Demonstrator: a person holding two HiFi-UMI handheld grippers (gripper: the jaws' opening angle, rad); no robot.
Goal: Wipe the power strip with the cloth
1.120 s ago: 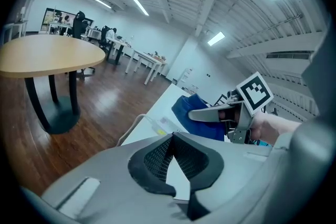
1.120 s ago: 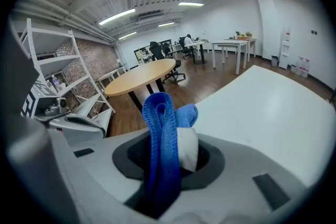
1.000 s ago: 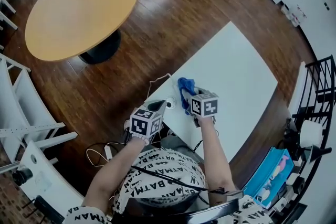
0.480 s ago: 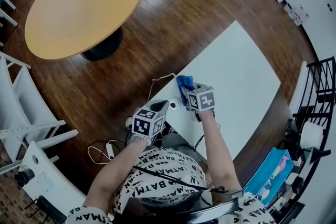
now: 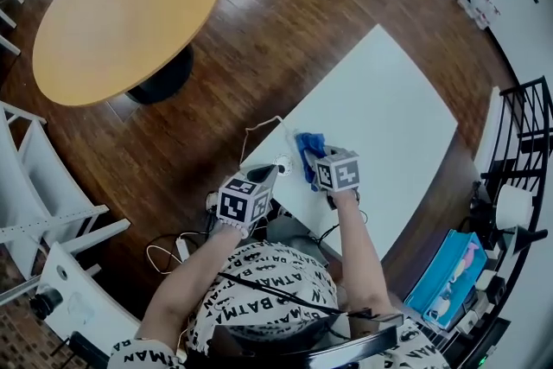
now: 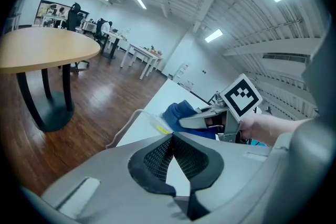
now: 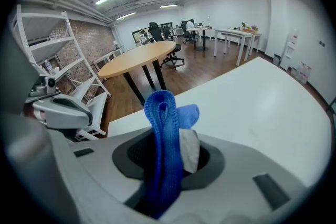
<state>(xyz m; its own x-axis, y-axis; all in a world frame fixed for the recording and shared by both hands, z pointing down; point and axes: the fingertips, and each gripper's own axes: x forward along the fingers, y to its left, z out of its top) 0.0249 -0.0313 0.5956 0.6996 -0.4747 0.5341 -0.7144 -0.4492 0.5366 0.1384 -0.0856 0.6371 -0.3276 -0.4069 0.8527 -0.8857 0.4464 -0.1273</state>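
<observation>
Right gripper [image 7: 170, 161]: fingers closed on the blue cloth [image 7: 163, 123]; a fold stands up between them, the free end hangs toward the white tabletop [image 5: 389, 117].

Left gripper [image 6: 171, 139]: fingers closed tip to tip, nothing between them; it sits at the near left corner of the tabletop.

Power strip [image 6: 151, 122]: white w/ a yellow label; it lies on the tabletop at the left edge, just beyond the left fingertips; its cable [image 6: 123, 126] runs off the left edge toward the floor.

Key relation: the cloth sits just right of the strip, approx. alongside it; contact cannot be confirmed. The strip's long axis appears to run near-to-far along the left edge; not fully clear. The right gripper is the working side, so the stroke probably needs a short shift left, then travel along that axis.
</observation>
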